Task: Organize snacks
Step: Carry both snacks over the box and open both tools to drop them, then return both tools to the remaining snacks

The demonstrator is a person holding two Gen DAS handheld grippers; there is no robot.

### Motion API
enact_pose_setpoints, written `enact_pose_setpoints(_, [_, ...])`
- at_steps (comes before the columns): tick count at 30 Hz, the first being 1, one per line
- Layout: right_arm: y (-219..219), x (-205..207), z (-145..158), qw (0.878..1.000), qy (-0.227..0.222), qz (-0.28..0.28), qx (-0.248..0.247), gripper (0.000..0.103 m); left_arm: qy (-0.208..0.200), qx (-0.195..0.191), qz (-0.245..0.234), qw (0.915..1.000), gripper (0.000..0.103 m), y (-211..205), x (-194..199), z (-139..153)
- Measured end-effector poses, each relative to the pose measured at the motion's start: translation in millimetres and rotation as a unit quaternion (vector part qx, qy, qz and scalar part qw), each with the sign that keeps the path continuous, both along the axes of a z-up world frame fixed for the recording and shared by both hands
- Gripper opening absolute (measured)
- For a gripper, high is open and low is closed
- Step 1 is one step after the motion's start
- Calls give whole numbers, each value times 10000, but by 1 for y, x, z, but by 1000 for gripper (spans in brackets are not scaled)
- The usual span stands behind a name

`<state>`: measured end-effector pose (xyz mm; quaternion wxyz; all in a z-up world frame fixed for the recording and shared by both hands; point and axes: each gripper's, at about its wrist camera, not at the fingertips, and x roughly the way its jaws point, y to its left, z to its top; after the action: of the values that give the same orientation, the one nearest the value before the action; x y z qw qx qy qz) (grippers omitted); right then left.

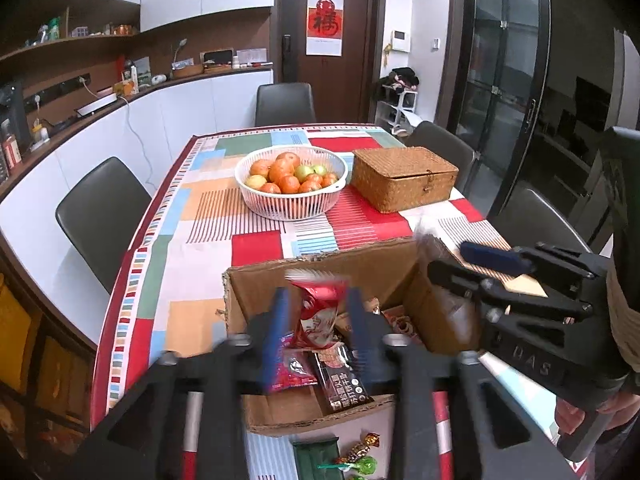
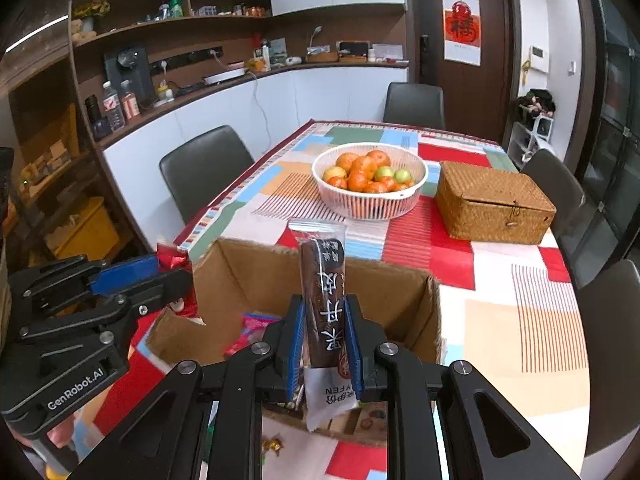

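Snacks lay in a cardboard box (image 1: 320, 276) at the table's near end, and each gripper pinched one above it. The left gripper (image 1: 318, 336) held a red packet (image 1: 320, 312) upright between its blue pads (image 1: 276, 332); in the right wrist view that packet (image 2: 172, 258) showed at 9 o'clock from the box, pinched at the tip of the left gripper (image 2: 160, 268). The right gripper (image 2: 324, 344) clamped a dark brown bar (image 2: 326, 300) with white lettering, standing upright over the box (image 2: 256, 276), its clear wrapper end pointing toward 12 o'clock. In the left wrist view the right gripper (image 1: 444, 260) sat at 3 o'clock from the box, closed on the blurred bar (image 1: 430, 246).

Inside the box lay a black packet (image 1: 346, 384), a second red one (image 1: 294, 372) and, in the right view, a pink one (image 2: 256, 326). At 6 o'clock from the box, on the tablecloth (image 1: 200, 200), lay wrapped candies (image 1: 360, 456) beside a green packet (image 1: 316, 460).

At 12 o'clock from the box stood a white basket (image 1: 292, 204) of oranges and green fruit, and a closed wicker box (image 1: 404, 178) sat just beside it at 3 o'clock. Dark chairs (image 1: 100, 216) ringed the table.
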<state>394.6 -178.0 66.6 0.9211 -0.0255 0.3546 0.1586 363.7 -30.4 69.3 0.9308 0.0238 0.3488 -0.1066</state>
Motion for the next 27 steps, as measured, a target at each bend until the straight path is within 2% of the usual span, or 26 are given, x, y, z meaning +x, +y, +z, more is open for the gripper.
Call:
enact_pose_setpoints(2, [-1, 0, 0, 9998, -72, -142, -92, 52, -115, 8, 91, 9999, 54, 3, -6, 3])
enact_pose_setpoints(8, [-5, -28, 1, 9992, -327, -225, -75, 52, -349, 31, 104, 9993, 55, 9, -40, 9])
enact_pose_setpoints(16, [7, -79, 3, 9979, -627, 52, -138, 52, -539, -13, 74, 9985, 57, 19, -82, 11])
enact_pose_setpoints(27, [19, -129, -11, 9960, -789, 312, -287, 52, -507, 123, -20, 9986, 57, 26, -130, -16])
